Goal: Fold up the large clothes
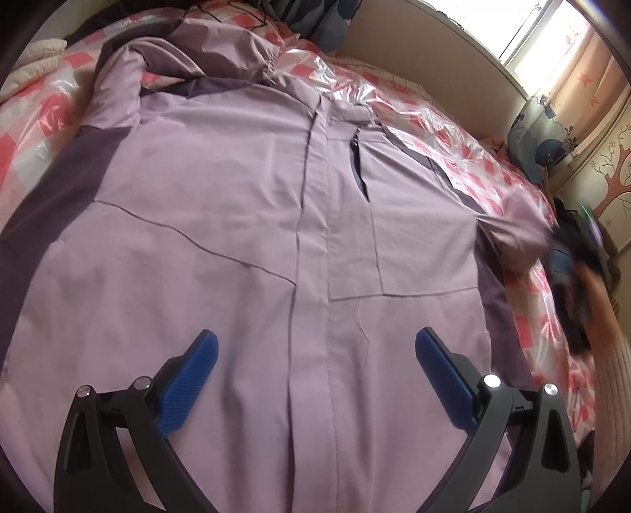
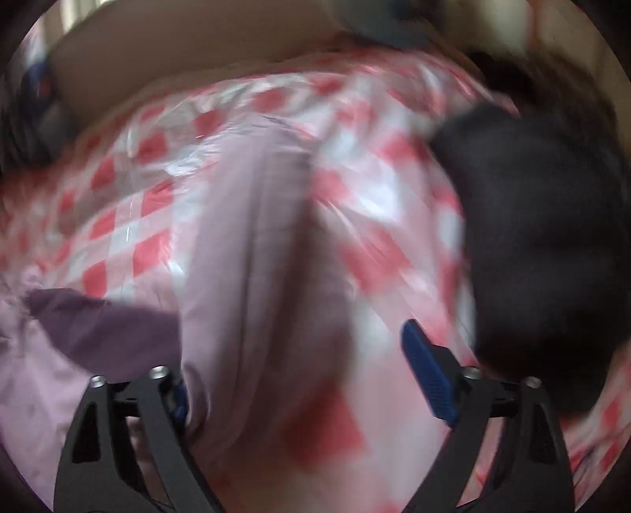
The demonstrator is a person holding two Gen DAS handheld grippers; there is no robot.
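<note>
A large lilac jacket (image 1: 244,221) with dark purple panels lies front-up and spread flat on the bed, its hood toward the far end. My left gripper (image 1: 315,347) is open and empty, just above the jacket's lower front, astride the centre placket. In the blurred right wrist view, my right gripper (image 2: 295,355) is open with the jacket's lilac sleeve (image 2: 260,244) lying between its fingers; the left blue pad is mostly hidden behind the sleeve. The other gripper and the person's arm (image 1: 591,300) show blurred at the left wrist view's right edge, by the sleeve end.
The bed has a pink-and-white checked cover under clear plastic (image 1: 473,134). A beige headboard (image 1: 434,51) and a window with curtains (image 1: 552,35) stand at the back right. A dark garment (image 2: 544,244) lies on the bed right of the sleeve. A blue patterned pillow (image 1: 540,134) leans at the right.
</note>
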